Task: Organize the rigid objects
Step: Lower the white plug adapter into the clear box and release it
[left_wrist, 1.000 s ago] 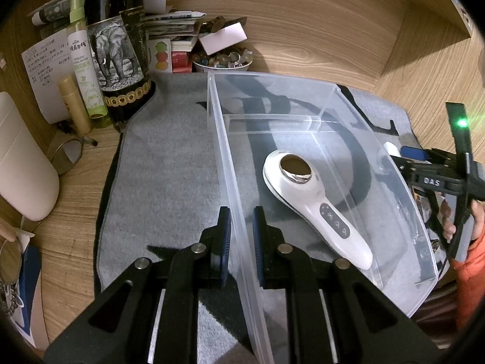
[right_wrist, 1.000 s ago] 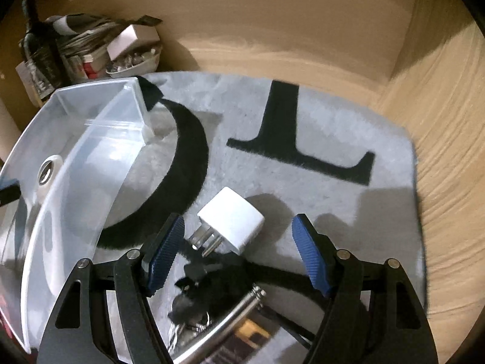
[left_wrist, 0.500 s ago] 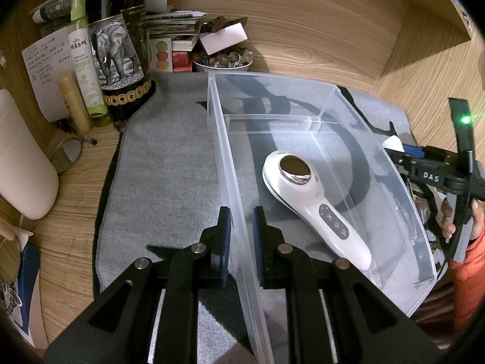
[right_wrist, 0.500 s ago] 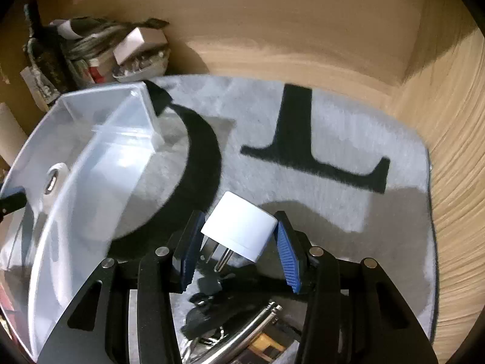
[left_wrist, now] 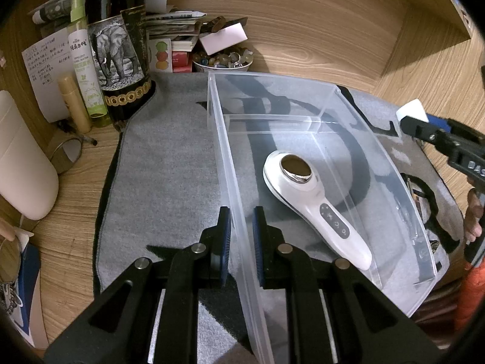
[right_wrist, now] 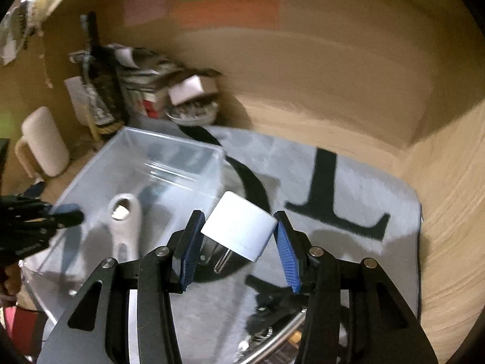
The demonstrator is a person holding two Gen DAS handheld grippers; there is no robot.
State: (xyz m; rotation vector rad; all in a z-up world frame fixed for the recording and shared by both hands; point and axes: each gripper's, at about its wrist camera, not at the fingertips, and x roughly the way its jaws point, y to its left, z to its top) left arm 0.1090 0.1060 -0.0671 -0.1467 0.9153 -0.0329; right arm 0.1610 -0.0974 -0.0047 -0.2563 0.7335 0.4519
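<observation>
clamping the clear bin [left_wrist: 303, 97] wall, left gripper [left_wrist: 241, 236]; right gripper [right_wrist: 238, 242] grips white plug adapter [right_wrist: 239, 227] beside bin, bottles [left_wrist: 118, 45] behind.

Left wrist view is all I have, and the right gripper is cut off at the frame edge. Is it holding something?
Observer: Yes. The right gripper is shut on a white plug adapter, and its prongs hang free.
Operator: Is it over the bin?
Observer: No. It's above the grey mat, beside the near corner of the clear bin.
Operator: Anything left to pick up?
Observer: Under that gripper there's a dark bundle and a metal cylinder on the mat. Both are too blurred to identify.
</observation>
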